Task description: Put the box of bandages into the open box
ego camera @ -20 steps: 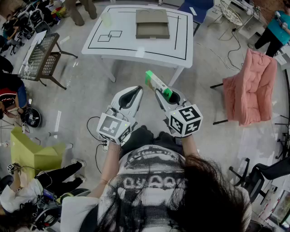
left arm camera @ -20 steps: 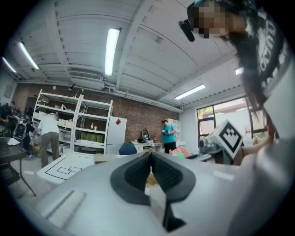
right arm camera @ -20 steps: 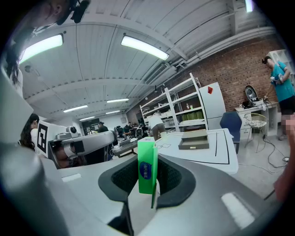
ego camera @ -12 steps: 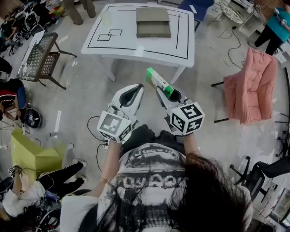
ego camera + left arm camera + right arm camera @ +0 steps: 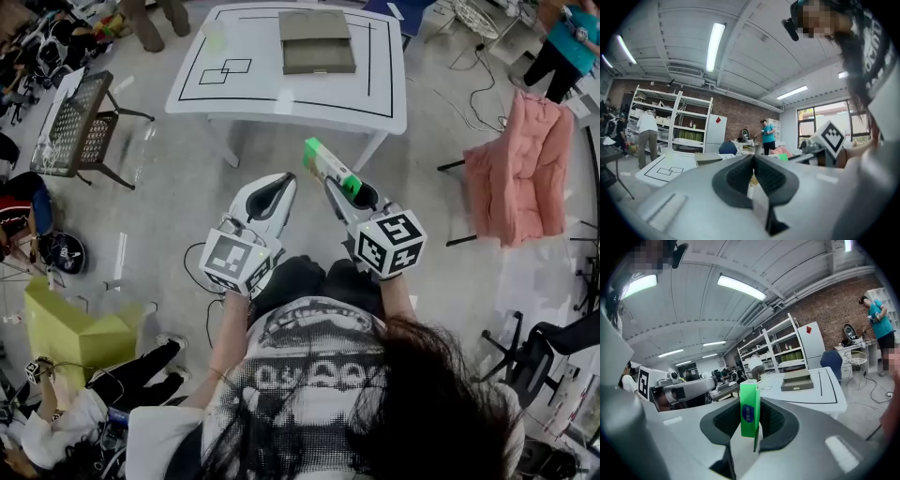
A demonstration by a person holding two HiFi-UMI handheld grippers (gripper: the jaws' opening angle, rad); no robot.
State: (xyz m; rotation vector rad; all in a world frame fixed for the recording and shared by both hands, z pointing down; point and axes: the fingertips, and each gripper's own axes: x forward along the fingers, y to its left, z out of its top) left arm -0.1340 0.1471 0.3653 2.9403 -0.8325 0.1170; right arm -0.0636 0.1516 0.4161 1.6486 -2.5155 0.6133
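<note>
Item: green box of bandages (image 5: 325,167), clamped on edge between the narrowly parted jaws of my right gripper (image 5: 345,190), well short of the worktop (image 5: 281,94). Left gripper (image 5: 274,194): jaws together, nothing held. Step in hand, I judge: carrying; next I must reach over the open box (image 5: 317,42) and lower it in.

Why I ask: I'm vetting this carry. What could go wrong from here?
1. The right gripper pinches only one end of the slim green-and-white cardboard bandage box; its long overhang could pivot or slip out.
2. The open grey box sits at the far side of the white table; a long reach might knock its rim.
</note>
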